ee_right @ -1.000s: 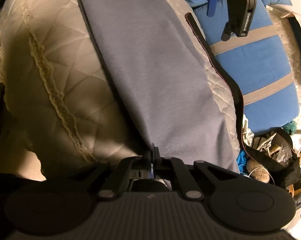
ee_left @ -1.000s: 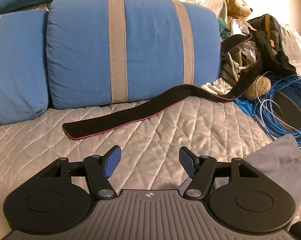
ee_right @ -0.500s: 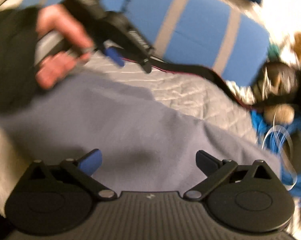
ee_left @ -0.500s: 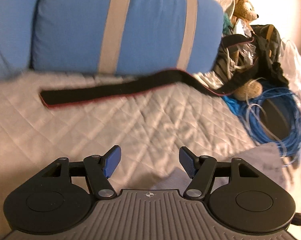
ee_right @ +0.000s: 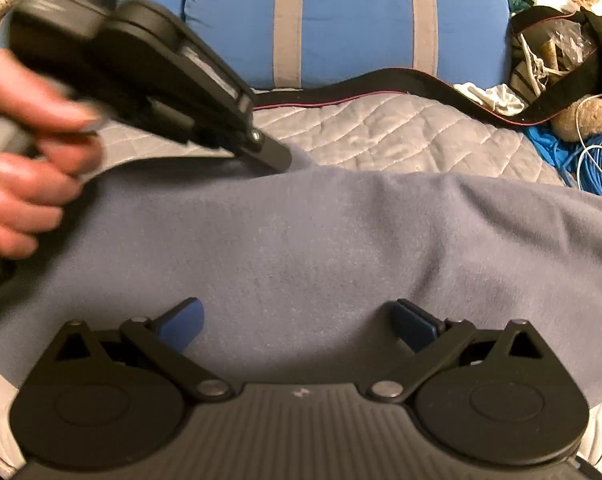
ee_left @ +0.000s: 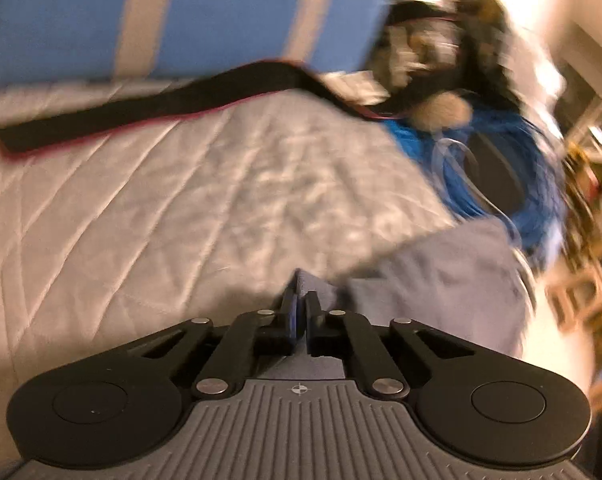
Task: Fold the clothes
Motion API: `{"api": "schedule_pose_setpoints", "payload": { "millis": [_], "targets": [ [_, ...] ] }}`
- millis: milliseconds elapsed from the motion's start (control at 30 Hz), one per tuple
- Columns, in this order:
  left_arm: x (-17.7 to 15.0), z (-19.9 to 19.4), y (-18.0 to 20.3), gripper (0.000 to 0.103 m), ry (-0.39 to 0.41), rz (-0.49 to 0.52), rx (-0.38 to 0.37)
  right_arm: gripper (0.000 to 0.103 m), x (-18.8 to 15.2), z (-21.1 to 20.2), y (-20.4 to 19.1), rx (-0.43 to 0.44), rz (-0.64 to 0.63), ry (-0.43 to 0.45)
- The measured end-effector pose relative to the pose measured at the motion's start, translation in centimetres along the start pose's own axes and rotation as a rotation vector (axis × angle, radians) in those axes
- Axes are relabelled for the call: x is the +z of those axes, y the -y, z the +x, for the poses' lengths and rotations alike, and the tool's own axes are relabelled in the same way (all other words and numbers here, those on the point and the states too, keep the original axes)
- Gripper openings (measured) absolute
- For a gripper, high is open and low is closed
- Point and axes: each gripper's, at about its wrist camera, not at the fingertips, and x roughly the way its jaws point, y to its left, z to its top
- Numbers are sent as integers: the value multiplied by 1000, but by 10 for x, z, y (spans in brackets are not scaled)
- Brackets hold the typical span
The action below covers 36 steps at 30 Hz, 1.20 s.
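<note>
A grey-blue garment (ee_right: 321,240) lies spread across the quilted bed cover (ee_right: 381,136). In the left wrist view my left gripper (ee_left: 299,300) is shut on the far edge of the garment (ee_left: 441,280), a fold of cloth pinched between its blue pads. The same gripper shows in the right wrist view (ee_right: 277,158), held in a hand at the garment's far left edge. My right gripper (ee_right: 297,322) is open and empty, hovering just over the near part of the garment.
Blue cushions with grey stripes (ee_right: 349,20) stand at the back. A long black strap (ee_left: 161,108) lies across the bed in front of them. Coiled blue cable (ee_left: 501,176), a teddy bear (ee_right: 585,116) and a pile of bags fill the right side.
My left gripper has closed on the garment's edge; it was open before. My right gripper, shut on the garment a second ago, let go and swung round over the cloth.
</note>
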Motion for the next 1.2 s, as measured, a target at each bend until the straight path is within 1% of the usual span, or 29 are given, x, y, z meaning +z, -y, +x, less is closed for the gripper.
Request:
{"api": "schedule_pose_setpoints", "payload": {
  "millis": [100,133,267,367,400,467,500,567,700,800,867,1000,1033,1067,1100,1133,1200],
  "targets": [
    [-12,-20,28,3,15,175,-54,103,0,0,2,3,7,0],
    [-13,-21,30,3,13,188,-55,103,-1,0,1,3,9,0],
    [-13,-16,26,4,8,174,-21,103,-1,1,-2,-11,-5,5],
    [-13,-12,23,6,4,163,5,103,-1,2,-3,-15,-11,9],
    [-13,-11,22,8,3,159,14,103,-1,3,-3,-15,-11,10],
    [-12,-8,20,27,1,152,31,103,-2,2,-3,-15,-11,11],
    [-10,-7,15,31,-2,119,14,103,-2,2,-3,-16,-10,11],
    [-6,1,-2,36,-19,17,-52,103,-2,2,-4,-15,-9,11],
    [0,17,-33,38,-57,-187,-188,103,-2,2,-4,-12,-9,13],
    [0,33,-52,38,-117,-327,-296,103,-1,3,-3,-8,-7,14],
    [-1,45,-66,38,-153,-413,-338,103,-2,3,-2,-6,-8,15],
    [-1,61,-85,36,-156,-581,-395,103,-2,4,-3,-3,-13,16],
    [0,63,-87,23,-143,-606,-386,103,-2,4,-3,-2,-16,15],
    [1,62,-88,7,-124,-620,-365,103,-2,5,-2,-2,-18,12],
    [3,61,-88,7,-97,-625,-346,103,-2,5,-2,-1,-21,9],
    [5,59,-89,4,-69,-629,-338,103,-2,6,-2,0,-22,5],
    [10,52,-90,3,-21,-633,-329,103,-2,6,-1,3,-22,-2]
  ]
}}
